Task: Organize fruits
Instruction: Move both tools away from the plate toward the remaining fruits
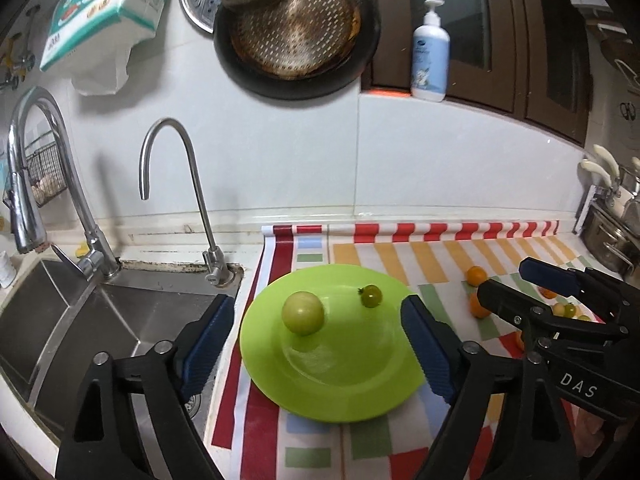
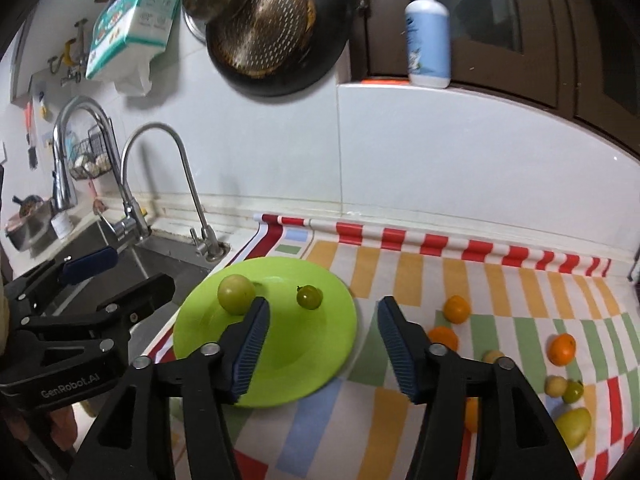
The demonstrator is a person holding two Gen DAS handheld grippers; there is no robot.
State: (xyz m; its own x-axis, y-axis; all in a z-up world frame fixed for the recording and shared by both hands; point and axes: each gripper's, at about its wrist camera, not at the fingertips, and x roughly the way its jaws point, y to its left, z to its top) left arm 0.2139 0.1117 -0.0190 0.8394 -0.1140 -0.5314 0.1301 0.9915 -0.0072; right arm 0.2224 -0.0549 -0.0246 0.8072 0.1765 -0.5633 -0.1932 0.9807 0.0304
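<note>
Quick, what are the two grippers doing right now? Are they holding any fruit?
Left gripper: open, holding nothing, over the round lime-green plate.
Right gripper: open, holding nothing, at the plate's right edge.

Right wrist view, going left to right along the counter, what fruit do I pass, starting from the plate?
Large green tomato → small dark green tomato, both on the green plate → orange fruit on the striped mat → another orange fruit.

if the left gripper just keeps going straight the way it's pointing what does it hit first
Most likely the green plate: the open left gripper points down over it, empty. The large green fruit lies between the finger lines further ahead and could be met first if the approach is shallow; depth is unclear.
</note>
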